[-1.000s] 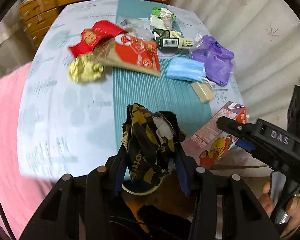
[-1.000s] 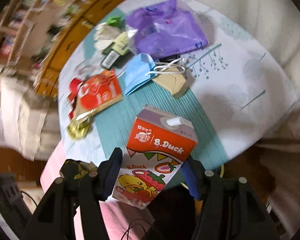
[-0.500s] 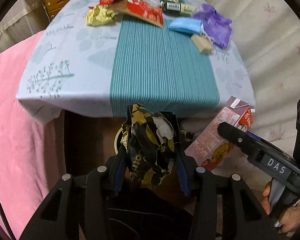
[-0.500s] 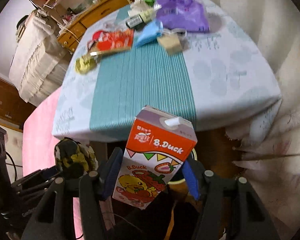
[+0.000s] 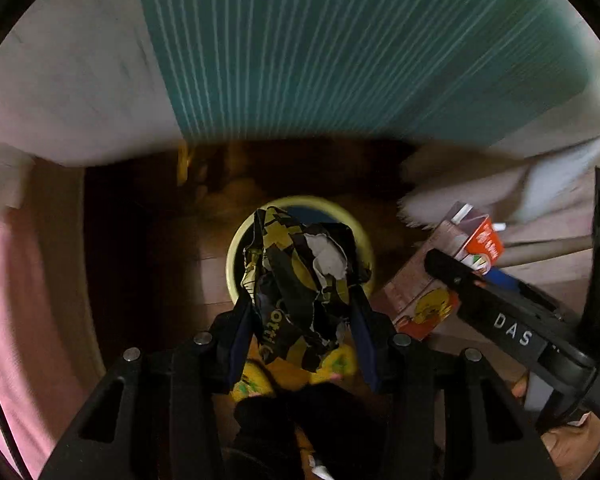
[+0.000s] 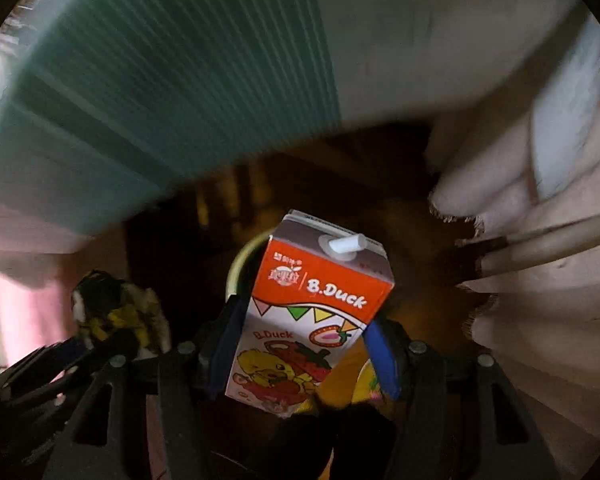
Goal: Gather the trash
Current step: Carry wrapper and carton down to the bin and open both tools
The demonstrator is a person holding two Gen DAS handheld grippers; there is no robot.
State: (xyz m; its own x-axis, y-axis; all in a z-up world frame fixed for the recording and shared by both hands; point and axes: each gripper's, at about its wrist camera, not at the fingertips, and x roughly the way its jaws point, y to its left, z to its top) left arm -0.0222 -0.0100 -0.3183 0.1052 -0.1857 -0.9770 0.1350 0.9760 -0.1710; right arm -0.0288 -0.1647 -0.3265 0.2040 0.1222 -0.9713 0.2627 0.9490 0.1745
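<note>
My left gripper (image 5: 302, 312) is shut on a crumpled black-and-yellow wrapper (image 5: 300, 280), held directly above a round yellow-rimmed bin (image 5: 236, 252) on the dark wooden floor. My right gripper (image 6: 306, 344) is shut on an orange-and-white B.Duck drink carton (image 6: 312, 308) with a white cap, also above the bin's rim (image 6: 240, 264). In the left wrist view the carton (image 5: 452, 276) and the right gripper (image 5: 464, 276) sit just right of the bin. In the right wrist view the wrapper (image 6: 116, 312) shows at lower left.
The teal-striped tablecloth edge (image 5: 340, 60) hangs overhead in both views. A pink cover (image 5: 28, 280) lies to the left and pale fringed cloth (image 6: 540, 240) to the right. The person's yellow slippers (image 5: 256, 376) stand just below the bin, and a hand (image 5: 572, 440) shows at lower right.
Both grippers have dropped from table height to below the table edge, still holding the wrapper and the carton. The tabletop trash has left view and the bin now fills the centre.
</note>
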